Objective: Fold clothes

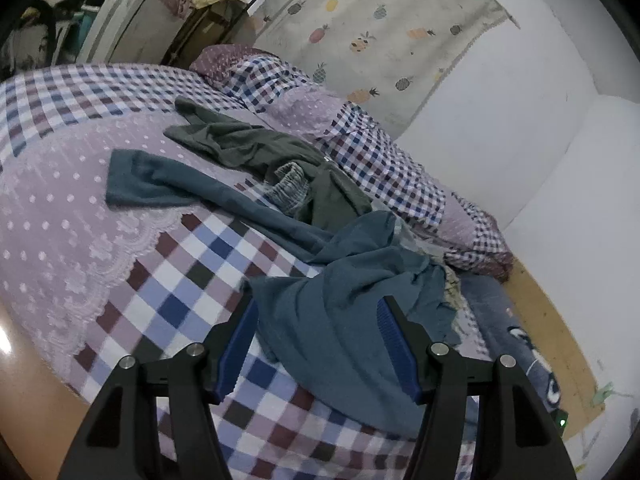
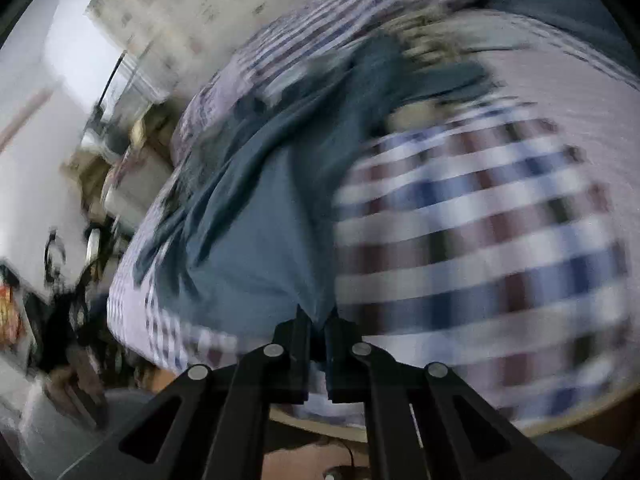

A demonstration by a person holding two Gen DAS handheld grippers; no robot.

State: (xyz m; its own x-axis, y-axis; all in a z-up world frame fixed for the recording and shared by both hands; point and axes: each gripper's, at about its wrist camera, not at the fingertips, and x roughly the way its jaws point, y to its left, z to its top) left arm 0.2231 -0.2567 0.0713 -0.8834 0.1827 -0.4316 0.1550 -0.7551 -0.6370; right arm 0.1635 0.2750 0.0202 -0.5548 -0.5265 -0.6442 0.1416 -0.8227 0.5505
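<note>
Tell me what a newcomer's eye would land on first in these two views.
First, the teal garment sprawled across the checked bedspread, with the open left gripper poised over its near edge. Next, the right gripper, jaws shut on that cloth in a motion-blurred view. Behind lies a crumpled olive garment.

Teal-blue garment (image 1: 344,280), olive-green garment (image 1: 256,148), lilac white-dotted and blue-maroon-white checked bedspread (image 1: 168,280), pineapple-print hanging (image 1: 384,28).

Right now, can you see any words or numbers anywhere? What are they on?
None can be read.
The wall cloth carries only pineapple pictures, no letters.
The dark blue blanket shows a white cartoon shape, no words.
The right wrist view is too blurred to read anything.
</note>
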